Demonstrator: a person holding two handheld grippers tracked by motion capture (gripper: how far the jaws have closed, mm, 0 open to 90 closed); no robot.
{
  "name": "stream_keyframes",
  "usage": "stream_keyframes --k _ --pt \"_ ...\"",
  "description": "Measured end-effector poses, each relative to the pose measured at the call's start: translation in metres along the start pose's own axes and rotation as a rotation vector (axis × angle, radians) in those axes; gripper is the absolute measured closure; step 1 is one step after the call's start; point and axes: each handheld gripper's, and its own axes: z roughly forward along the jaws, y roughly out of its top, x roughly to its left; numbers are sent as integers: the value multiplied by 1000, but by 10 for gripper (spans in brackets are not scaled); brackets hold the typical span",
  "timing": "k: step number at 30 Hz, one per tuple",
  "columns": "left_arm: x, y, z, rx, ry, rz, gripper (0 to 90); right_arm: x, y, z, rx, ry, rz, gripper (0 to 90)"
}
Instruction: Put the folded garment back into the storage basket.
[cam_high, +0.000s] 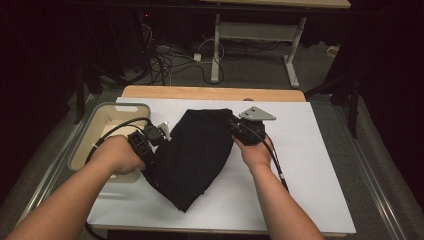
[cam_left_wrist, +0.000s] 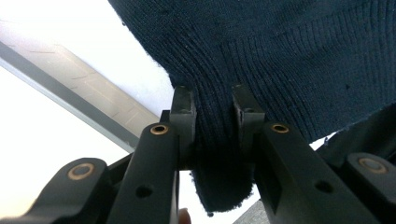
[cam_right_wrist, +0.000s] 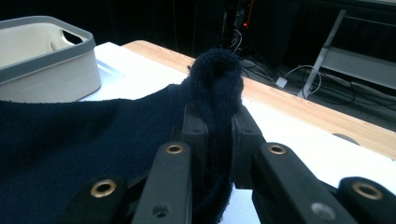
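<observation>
A dark knitted garment (cam_high: 197, 152) lies spread on the white surface (cam_high: 300, 165), reaching from near the far edge at the middle down toward the near edge, where it ends in a blunt point. It sits between the two hands, and each tool grips one of its side edges.

The left tool (cam_high: 159, 136) is at the garment's left edge, just beside the beige bin (cam_high: 95, 125) that stands at the surface's left edge. In the left gripper view, the left tool (cam_left_wrist: 212, 112) has its jaws drawn in narrow on a bunched fold of ribbed knit: the cloth fills the gap between them, bulges out below and fans wide beyond the tips. The person's left hand (cam_high: 117, 155) wraps the tool's body.

The right tool (cam_high: 236, 125) is at the garment's upper right edge, toward the far side of the surface, with its grey three-cornered plate (cam_high: 256, 115) on top and the right hand (cam_high: 257, 152) behind it. In the right gripper view, the right tool (cam_right_wrist: 217, 121) has its jaws pinched on a raised ridge of the knit, which stands up in a rounded hump above the tips while the rest of the garment lies flat away to the left, toward the bin (cam_right_wrist: 44, 60). The wooden strip (cam_right_wrist: 299, 109) of the surface's far edge runs behind.
</observation>
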Motion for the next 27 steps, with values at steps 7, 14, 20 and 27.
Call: stream_keyframes --k 7,14,20,27 --pt "4 1 -2 2 -4 5 722 -3 1 -2 -5 0 11 808" --pt "7 4 -2 15 -7 12 722 -1 1 -1 -6 -2 -13 809" --pt "10 5 -9 14 1 14 722 -2 5 -2 -16 -3 3 808" --pt "10 7 -20 27 17 12 722 -1 16 -7 -30 -1 7 807"
